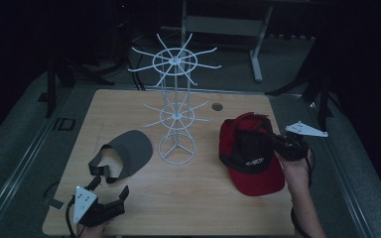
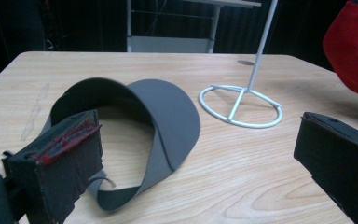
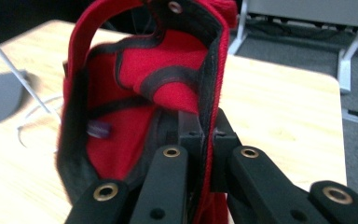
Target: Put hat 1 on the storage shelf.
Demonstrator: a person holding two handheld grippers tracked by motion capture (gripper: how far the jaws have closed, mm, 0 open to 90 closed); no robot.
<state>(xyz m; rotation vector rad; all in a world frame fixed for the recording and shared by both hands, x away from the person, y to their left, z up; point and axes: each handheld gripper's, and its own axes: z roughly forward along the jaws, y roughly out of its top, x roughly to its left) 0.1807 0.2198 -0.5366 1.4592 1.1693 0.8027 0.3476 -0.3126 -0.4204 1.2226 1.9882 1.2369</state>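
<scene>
A red cap (image 1: 250, 171) with a black inner band is lifted at the table's right, its brim toward me. My right gripper (image 1: 269, 140) is shut on the cap's edge. In the right gripper view the cap (image 3: 158, 60) hangs open in front of my right gripper (image 3: 205, 140), its black-trimmed rim pinched between the jaws. A grey visor (image 1: 129, 148) lies on the table at the left. My left gripper (image 1: 110, 187) stands open just in front of it, near the table's front edge. In the left gripper view the visor (image 2: 163, 112) curls between and beyond my left gripper (image 2: 200, 140), untouched.
A white wire rack (image 1: 177, 114) with two tiers of hooks stands mid-table on a ring base (image 2: 240, 105), between visor and cap. The wooden table (image 1: 203, 198) has a small round hole (image 1: 217, 106) at the back. A metal frame (image 1: 258, 54) stands on the floor behind.
</scene>
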